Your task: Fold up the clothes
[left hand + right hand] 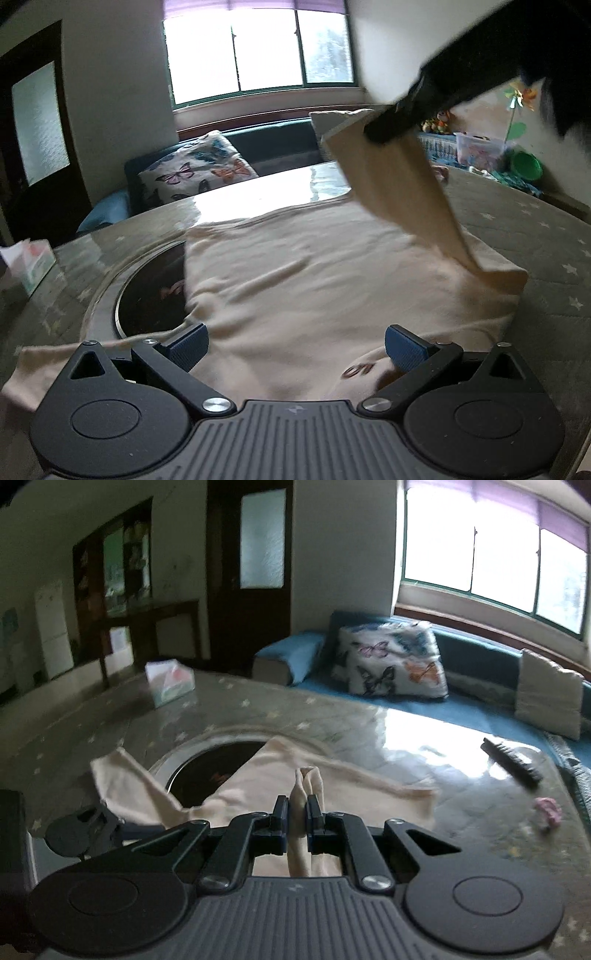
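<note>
right claw [297, 812] pinched on cream shirt [295, 280] sleeve | left claw [295, 345] wide open, empty | carry sleeve across body, lay flat on counter [517, 221], smooth wrinkles

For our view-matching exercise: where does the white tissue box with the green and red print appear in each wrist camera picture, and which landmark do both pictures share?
Left wrist view: the white tissue box with the green and red print sits at the far left edge, on the star-patterned table.
Right wrist view: the tissue box sits upper left of centre, on the table's far side.
Shared landmark: the butterfly-print cushion on the blue sofa.
</note>
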Action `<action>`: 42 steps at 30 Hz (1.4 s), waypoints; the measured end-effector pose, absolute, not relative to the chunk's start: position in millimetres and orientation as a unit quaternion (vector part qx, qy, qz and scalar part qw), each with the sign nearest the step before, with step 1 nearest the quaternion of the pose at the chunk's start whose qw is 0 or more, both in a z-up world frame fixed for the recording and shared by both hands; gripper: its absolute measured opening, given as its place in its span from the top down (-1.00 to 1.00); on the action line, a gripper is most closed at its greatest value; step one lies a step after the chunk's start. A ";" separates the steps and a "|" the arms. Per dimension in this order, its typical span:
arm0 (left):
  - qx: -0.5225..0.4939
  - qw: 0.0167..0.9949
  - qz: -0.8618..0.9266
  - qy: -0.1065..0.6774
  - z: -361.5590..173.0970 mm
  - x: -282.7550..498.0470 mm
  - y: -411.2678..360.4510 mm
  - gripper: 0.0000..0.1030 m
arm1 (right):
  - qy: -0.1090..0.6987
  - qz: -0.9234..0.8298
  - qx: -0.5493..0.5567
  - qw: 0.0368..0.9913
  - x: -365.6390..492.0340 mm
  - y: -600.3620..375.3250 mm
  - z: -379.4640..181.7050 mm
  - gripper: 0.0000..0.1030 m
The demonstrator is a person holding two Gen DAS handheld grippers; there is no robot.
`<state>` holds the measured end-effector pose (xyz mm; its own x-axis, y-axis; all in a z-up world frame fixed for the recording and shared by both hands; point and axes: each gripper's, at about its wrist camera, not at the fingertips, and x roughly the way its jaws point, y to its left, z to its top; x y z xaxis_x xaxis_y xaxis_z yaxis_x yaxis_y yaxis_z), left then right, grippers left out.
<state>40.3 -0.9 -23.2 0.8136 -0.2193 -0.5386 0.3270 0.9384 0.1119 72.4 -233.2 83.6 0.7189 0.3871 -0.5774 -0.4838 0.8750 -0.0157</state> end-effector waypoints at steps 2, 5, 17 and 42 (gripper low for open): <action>0.092 0.948 -0.142 0.270 -24.4 37.8 6.7 -1.00 | 0.306 0.243 -0.091 0.916 75.4 -216.0 72.5 0.84; 0.082 0.948 -0.141 0.272 -26.3 34.5 15.9 -1.00 | 0.328 0.254 -0.094 0.905 76.1 -199.4 58.0 0.81; 0.043 0.950 -0.150 0.270 -24.4 30.5 37.8 -1.00 | 0.365 0.220 -0.115 0.898 76.6 -184.0 40.9 0.56; 0.067 0.956 -0.080 0.274 -12.0 58.2 23.7 -1.00 | 0.402 0.125 -0.061 0.905 101.0 -283.7 -10.2 0.49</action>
<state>58.2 23.7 -12.0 0.8368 -0.1170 -0.5348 0.1905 0.9781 0.0841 101.0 -283.7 -10.2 0.6451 0.1770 -0.7433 -0.2755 0.9612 -0.0102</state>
